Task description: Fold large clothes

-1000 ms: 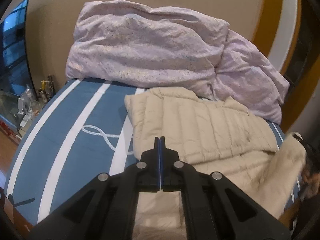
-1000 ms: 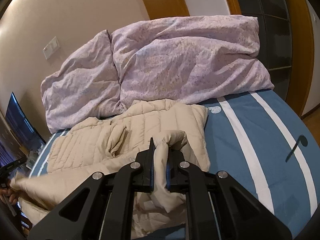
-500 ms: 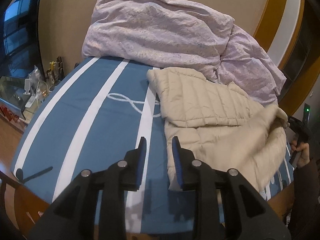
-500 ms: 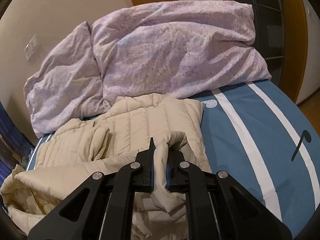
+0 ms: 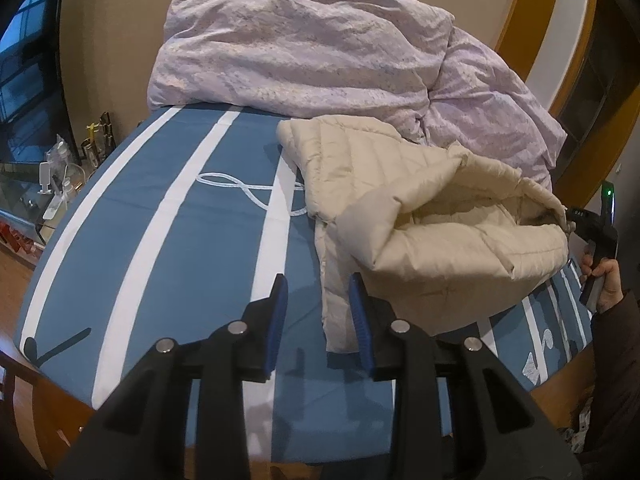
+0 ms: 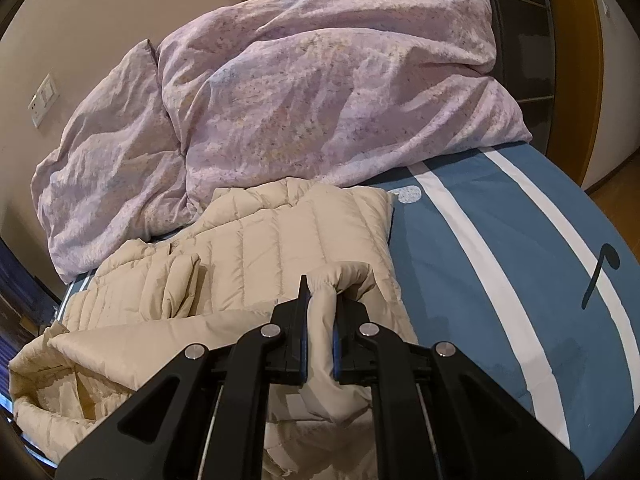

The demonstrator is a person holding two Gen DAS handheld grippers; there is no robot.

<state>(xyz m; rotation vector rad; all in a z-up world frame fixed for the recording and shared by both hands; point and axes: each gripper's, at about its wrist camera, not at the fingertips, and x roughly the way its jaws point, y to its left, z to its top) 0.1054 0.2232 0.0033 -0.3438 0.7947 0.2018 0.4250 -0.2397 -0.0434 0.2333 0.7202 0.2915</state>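
A beige quilted down jacket (image 5: 404, 200) lies crumpled on the blue striped bed (image 5: 168, 232), also in the right wrist view (image 6: 280, 240). My left gripper (image 5: 318, 292) is open and empty above the bed's near edge, its right finger beside the jacket's lower hem. My right gripper (image 6: 320, 300) is shut on the jacket's sleeve cuff (image 6: 340, 280) and holds it above the jacket body. In the left wrist view the right gripper (image 5: 592, 228) holds the lifted fabric at the far right.
A crumpled lilac duvet (image 5: 320, 48) is piled against the wall at the bed's head, also in the right wrist view (image 6: 300, 88). A side shelf with small bottles (image 5: 68, 168) stands left of the bed. Wooden floor (image 6: 616, 188) lies to the right.
My left gripper opened, let go of the jacket and pulled back toward the bed's near edge. My right gripper keeps the cuff and has carried it over the jacket.
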